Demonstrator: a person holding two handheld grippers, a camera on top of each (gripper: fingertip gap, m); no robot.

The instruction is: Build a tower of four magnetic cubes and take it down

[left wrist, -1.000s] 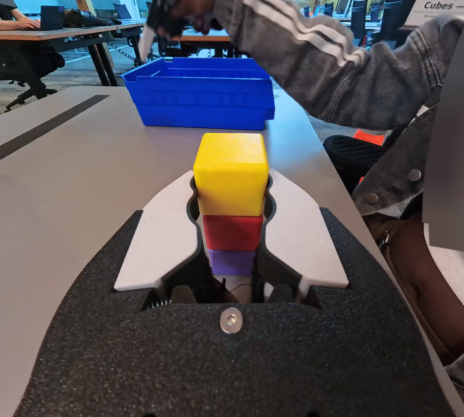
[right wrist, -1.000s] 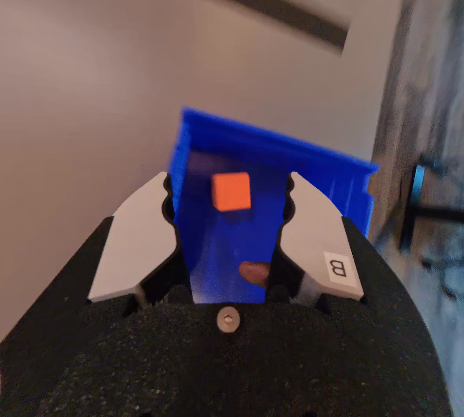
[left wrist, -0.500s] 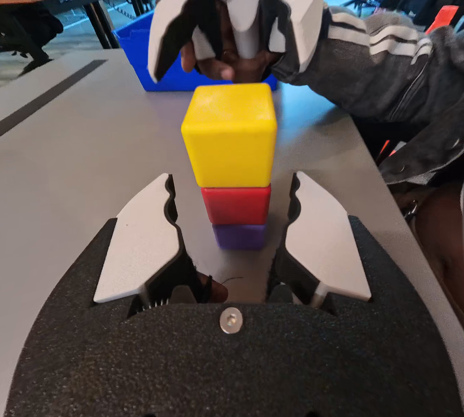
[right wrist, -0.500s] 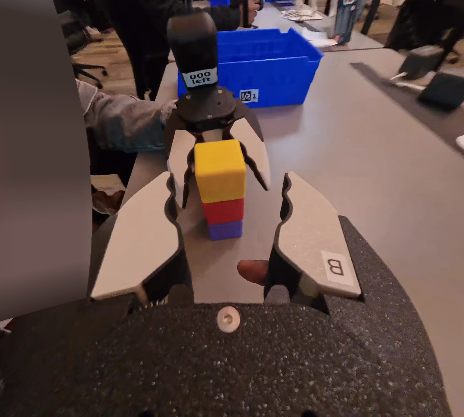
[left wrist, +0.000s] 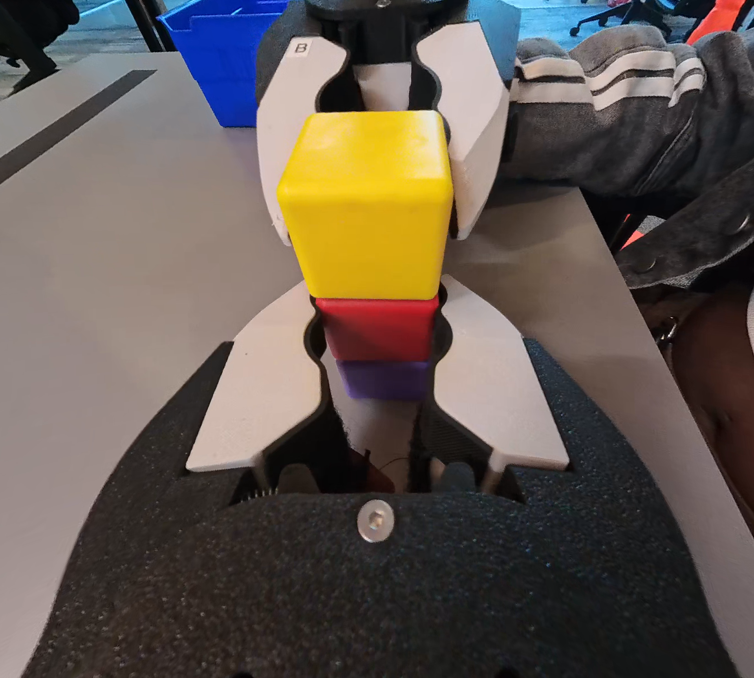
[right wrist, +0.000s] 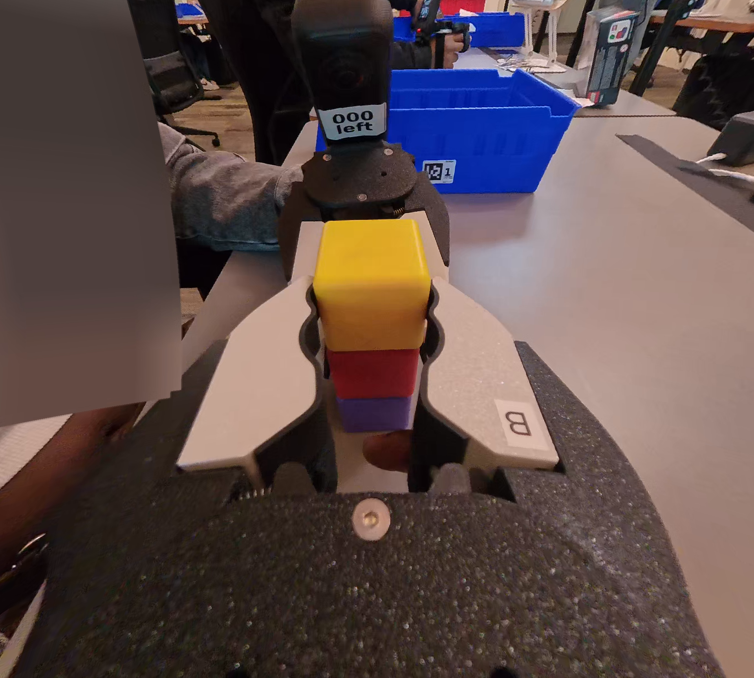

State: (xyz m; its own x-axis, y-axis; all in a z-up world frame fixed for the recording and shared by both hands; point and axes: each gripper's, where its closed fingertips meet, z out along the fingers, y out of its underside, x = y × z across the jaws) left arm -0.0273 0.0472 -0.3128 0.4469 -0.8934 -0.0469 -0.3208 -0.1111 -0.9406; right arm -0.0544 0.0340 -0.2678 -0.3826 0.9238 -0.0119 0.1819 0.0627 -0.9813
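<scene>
- In the left wrist view, the left gripper [left wrist: 377,326] is seen closed on the red cube [left wrist: 377,328], its white fingers [left wrist: 281,332] pressed against both sides of that middle block.
- The tower stands on the grey table [left wrist: 122,250] between the two tools: a purple cube [left wrist: 381,380] at the bottom, the red one on it, the yellow cube [left wrist: 367,205] on top. Only three cubes are seen stacked.
- From the far side, the right gripper [right wrist: 372,305] is closed on the yellow cube, a finger flat against each side face.
- The step in hand is judged to be the take-down, the top cube being gripped while the lower ones are braced.
- The next move is judged to call for a firm upward pull or a tilt on the yellow cube to break the magnetic hold, with the red one kept steady.
- Farther back, a blue bin [right wrist: 489,136] is set on the table; its contents cannot be made out.
</scene>
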